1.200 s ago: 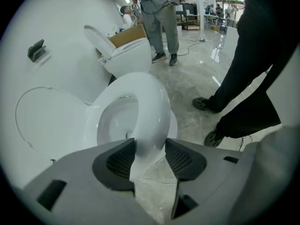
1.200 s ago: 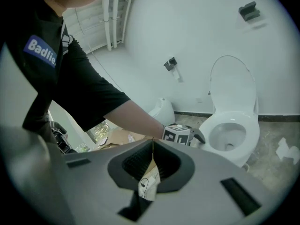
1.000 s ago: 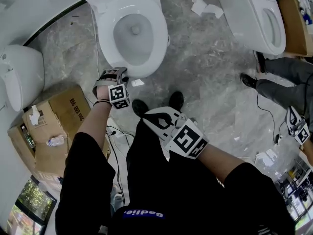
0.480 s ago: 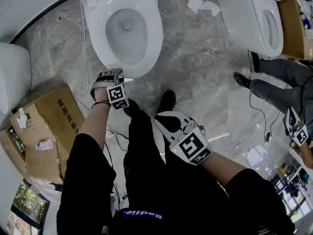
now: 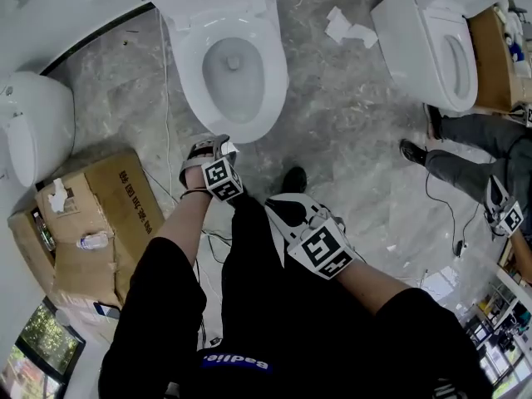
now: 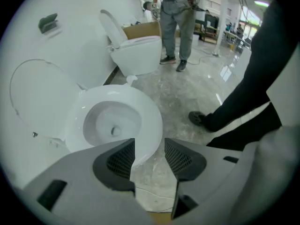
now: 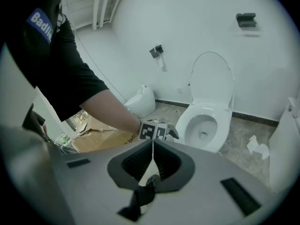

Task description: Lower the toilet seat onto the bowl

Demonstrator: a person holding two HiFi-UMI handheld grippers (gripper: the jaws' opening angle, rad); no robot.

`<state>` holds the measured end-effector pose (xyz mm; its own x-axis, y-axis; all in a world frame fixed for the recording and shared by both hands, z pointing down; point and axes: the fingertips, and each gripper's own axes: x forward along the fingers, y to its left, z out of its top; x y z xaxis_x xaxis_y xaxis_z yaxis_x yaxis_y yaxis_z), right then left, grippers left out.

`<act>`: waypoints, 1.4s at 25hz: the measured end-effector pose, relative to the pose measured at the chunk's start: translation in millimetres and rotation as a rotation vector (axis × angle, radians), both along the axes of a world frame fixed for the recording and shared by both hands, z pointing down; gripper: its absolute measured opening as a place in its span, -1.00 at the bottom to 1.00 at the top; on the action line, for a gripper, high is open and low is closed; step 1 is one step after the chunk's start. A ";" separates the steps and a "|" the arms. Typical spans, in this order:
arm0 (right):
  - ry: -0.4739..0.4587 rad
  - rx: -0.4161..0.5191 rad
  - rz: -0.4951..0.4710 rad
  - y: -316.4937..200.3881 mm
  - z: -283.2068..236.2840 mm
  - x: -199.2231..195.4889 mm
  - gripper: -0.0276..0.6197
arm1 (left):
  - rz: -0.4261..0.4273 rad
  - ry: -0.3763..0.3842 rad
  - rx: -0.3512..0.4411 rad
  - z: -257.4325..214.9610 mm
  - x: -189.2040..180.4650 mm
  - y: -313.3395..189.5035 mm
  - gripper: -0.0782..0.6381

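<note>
The white toilet (image 5: 270, 73) stands at the top middle of the head view, with a broad white ring around its opening. A white flap (image 7: 211, 78) stands raised against the wall; I cannot tell whether it is the lid alone or the lid with the seat. My left gripper (image 5: 218, 148) hovers just below the bowl's front rim, a little left of centre. It is open (image 6: 149, 142), and the rim (image 6: 152, 125) shows through the gap between the jaws. My right gripper (image 5: 276, 204) is held over my thigh, shut (image 7: 153, 146) on nothing.
A second toilet (image 5: 440, 48) stands at the top right and a white fixture (image 5: 33, 127) at the left. An open cardboard box (image 5: 91, 214) lies beside my left arm. Crumpled tissue (image 5: 349, 23) and cables (image 5: 165, 98) lie on the floor. Another person (image 5: 482, 144) stands at right.
The head view has swung slightly. My left gripper stays by the bowl's front rim, now a little nearer its middle. The right gripper remains over my thigh.
</note>
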<state>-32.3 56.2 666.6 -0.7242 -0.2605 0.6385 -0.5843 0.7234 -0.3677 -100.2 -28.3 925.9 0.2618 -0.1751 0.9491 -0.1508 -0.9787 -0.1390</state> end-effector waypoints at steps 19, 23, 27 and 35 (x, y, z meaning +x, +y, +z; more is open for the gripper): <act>-0.038 0.216 0.082 -24.8 -166.1 20.1 -0.83 | -0.625 0.640 -0.032 -331.0 39.1 40.7 -0.24; -0.083 0.284 0.083 -36.1 -211.0 12.6 -0.83 | -0.705 0.820 0.035 -407.7 32.1 37.0 -0.32; -0.108 0.345 0.074 -43.8 -246.8 4.5 -0.83 | -0.696 0.937 0.100 -466.3 26.5 35.6 -0.36; -0.207 0.365 0.109 -52.6 -291.9 15.3 -0.82 | -0.555 1.131 0.242 -581.2 43.8 28.2 -0.39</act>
